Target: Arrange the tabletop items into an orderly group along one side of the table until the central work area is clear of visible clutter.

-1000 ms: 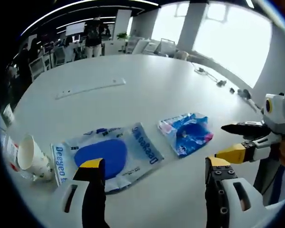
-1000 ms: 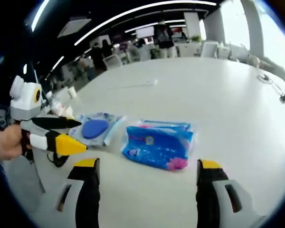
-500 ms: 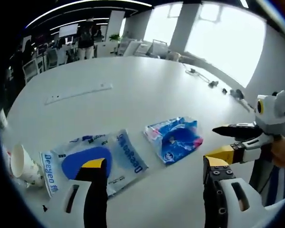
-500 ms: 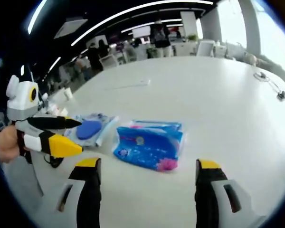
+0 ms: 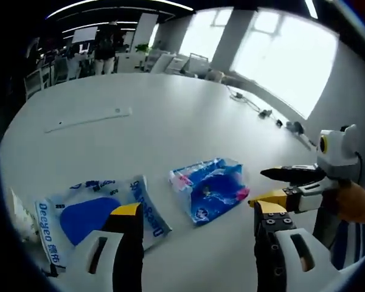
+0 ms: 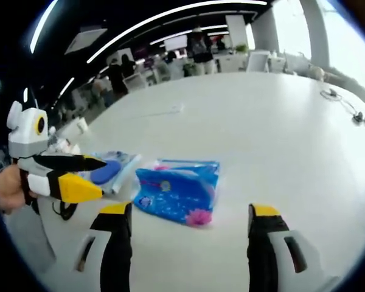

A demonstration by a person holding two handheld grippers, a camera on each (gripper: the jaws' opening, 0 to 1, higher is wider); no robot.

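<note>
Two packets lie on the white worktop (image 5: 170, 121): a blue tissue pack (image 6: 177, 193), and beside it a clear pouch (image 5: 94, 210) holding a blue pad. Left claw (image 5: 194, 222) and right claw (image 6: 185, 222) hover near the tissue pack, both spread wide, gripping nothing.

Each tool (image 5: 194, 222) — black jaws, yellow tips, white body; other tool (image 6: 185, 225) alike.

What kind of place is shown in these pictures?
Probably an open-plan office: a large white table, chairs by big windows, ceiling light strips, and people standing at the back.
</note>
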